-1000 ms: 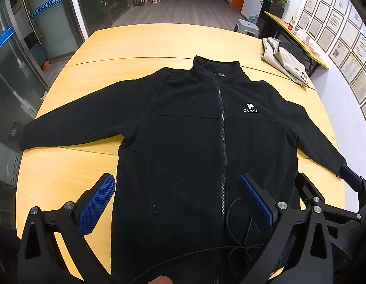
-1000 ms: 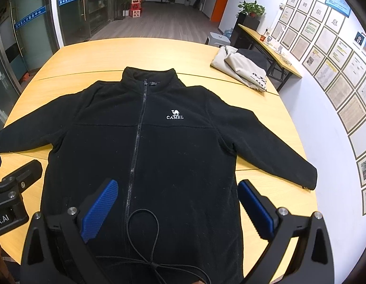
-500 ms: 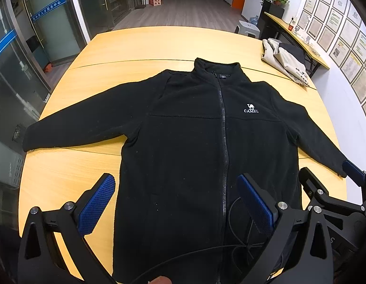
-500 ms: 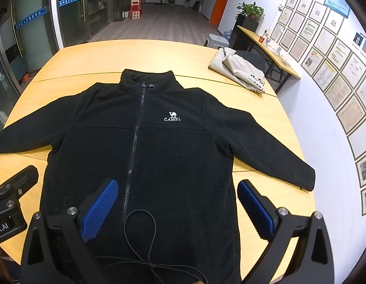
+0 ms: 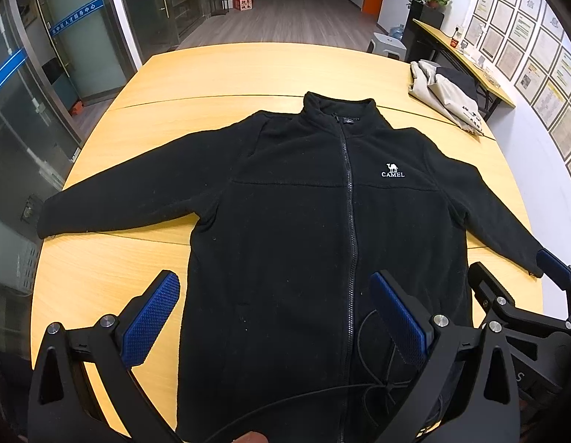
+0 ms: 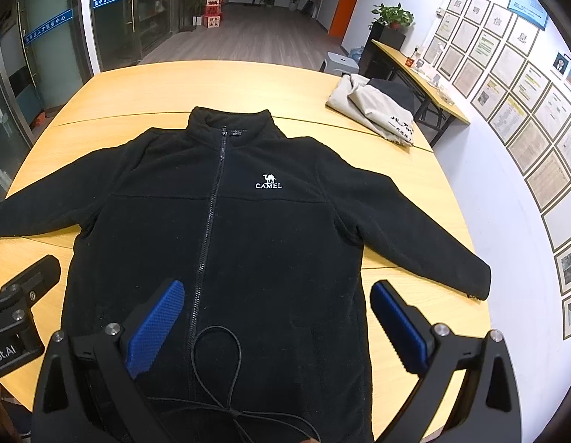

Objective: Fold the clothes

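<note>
A black fleece jacket [image 5: 322,229] lies zipped and spread flat, front up, on a yellow wooden table [image 5: 219,81], sleeves out to both sides, its hem beneath the fingers of both grippers. The left gripper [image 5: 274,317] hovers above the lower left front, fingers wide apart, holding nothing. The right gripper [image 6: 278,321] hangs over the lower right front, fingers equally spread and empty. A folded beige garment [image 6: 374,110] rests at the table's far right corner.
</note>
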{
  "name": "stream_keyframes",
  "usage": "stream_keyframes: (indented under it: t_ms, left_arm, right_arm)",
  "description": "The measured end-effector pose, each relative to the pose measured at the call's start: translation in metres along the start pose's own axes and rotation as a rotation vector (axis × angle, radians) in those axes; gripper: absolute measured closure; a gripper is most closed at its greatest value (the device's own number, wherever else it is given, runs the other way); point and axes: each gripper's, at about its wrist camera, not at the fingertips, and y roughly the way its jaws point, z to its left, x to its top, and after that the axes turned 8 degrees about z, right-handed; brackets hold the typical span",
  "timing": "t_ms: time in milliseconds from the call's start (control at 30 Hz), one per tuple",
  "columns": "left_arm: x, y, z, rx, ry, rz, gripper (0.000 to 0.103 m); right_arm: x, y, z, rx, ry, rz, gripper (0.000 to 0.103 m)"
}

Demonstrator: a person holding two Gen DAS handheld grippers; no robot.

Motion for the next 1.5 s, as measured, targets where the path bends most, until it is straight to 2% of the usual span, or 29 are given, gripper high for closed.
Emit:
stream_keyframes:
  t_ms: [967,1400,1500]
  left_arm:
    - [0.005,0.003,-0.003,0.008,0.022,-0.007,0.000]
    - [0.018,0.020,-0.031,0.012,0.040,0.000,0.000]
    - [0.022,0.023,-0.036,0.012,0.033,-0.003,0.000]
  right_arm:
    - [0.003,0.004,-0.003,-0.015,0.011,0.008,0.000]
    - [0.010,0.024,-0.026,-0.012,0.016,0.027,0.000]
    - [0.014,0.030,-0.031,0.010,0.009,0.024,0.000]
